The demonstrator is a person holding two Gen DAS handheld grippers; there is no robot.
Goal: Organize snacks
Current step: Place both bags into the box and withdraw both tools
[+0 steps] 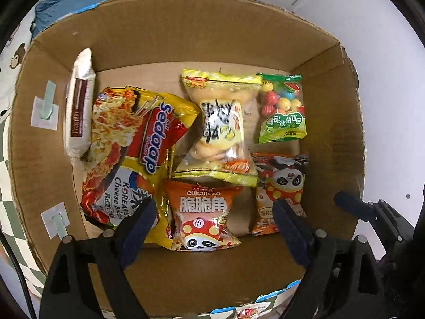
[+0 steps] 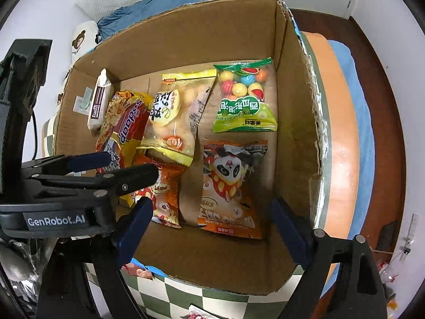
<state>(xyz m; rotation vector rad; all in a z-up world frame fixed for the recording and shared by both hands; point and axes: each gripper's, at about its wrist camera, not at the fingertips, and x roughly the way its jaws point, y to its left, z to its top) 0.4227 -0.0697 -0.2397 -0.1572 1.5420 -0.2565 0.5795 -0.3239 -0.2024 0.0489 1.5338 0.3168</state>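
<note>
Both hand-held grippers, left [image 1: 212,215] and right [image 2: 211,214], hang wide apart, gripping nothing. 6 snack packs lie in the cardboard box [image 2: 212,32] below.

1. Even, fairly bright indoor light, likely from overhead.
2. Glare on the noodle packet [image 1: 127,143].
3. Soft shadows inside the box [image 1: 186,37].
4. Fisheye bending and dark corners; slight softness throughout.

Snack packets [image 1: 220,130] flat in box [image 1: 186,34] (six).

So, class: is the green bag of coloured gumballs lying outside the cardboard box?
No, the green gumball bag lies inside the cardboard box, in its far right corner.
</note>
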